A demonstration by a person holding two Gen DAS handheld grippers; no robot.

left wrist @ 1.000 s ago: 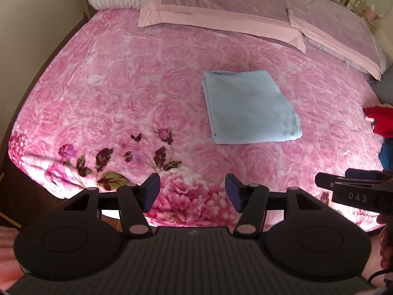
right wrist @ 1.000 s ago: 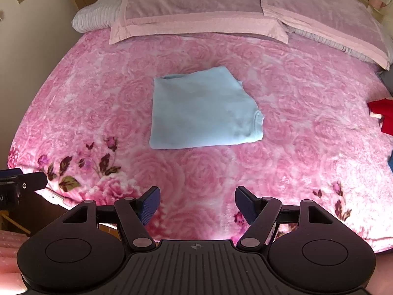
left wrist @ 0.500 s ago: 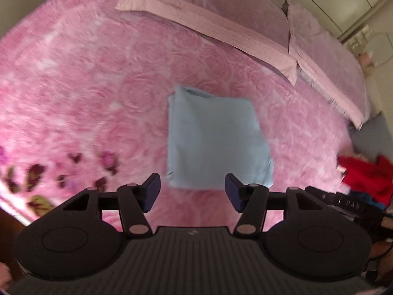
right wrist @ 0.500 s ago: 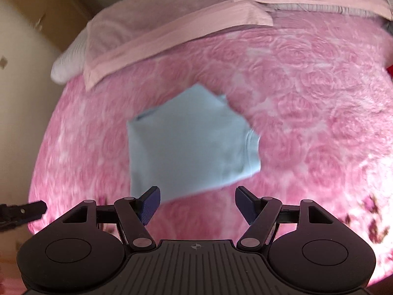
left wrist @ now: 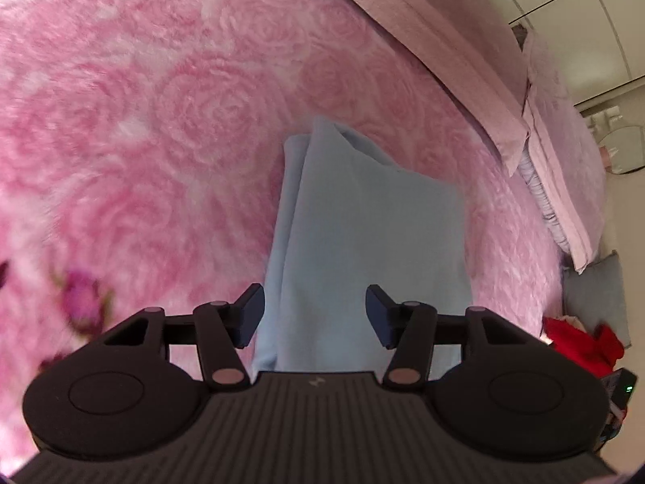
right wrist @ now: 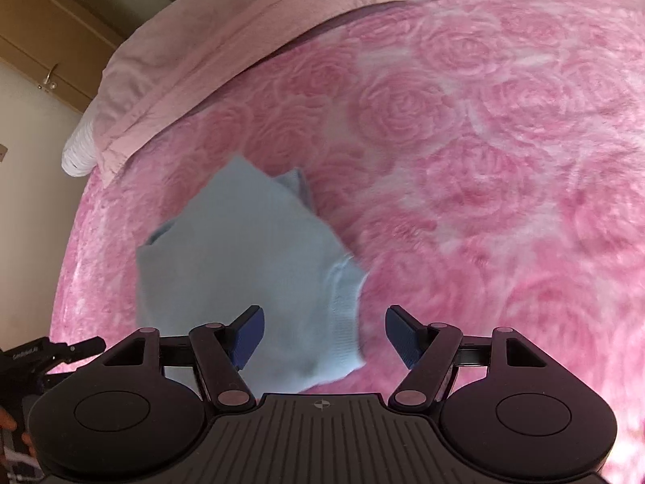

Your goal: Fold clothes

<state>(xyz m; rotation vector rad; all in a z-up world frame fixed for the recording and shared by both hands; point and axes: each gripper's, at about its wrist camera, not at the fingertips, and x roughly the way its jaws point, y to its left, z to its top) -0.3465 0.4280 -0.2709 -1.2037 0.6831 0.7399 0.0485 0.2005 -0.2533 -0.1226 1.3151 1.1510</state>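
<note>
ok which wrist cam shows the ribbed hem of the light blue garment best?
Right wrist. The ribbed hem lies in plain sight at the edge of the light blue garment, running down between the open fingers. The left wrist view shows the garment mostly as smooth folded layers; no ribbing can be made out.

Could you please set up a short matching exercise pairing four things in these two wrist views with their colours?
Things:
1. folded garment
2. bedspread
3. clothes at the bed's edge
4. cushion

Colours:
A. red
B. grey
C. light blue
D. pink with roses

Pairs: 1-C, 2-D, 3-A, 4-B
</note>
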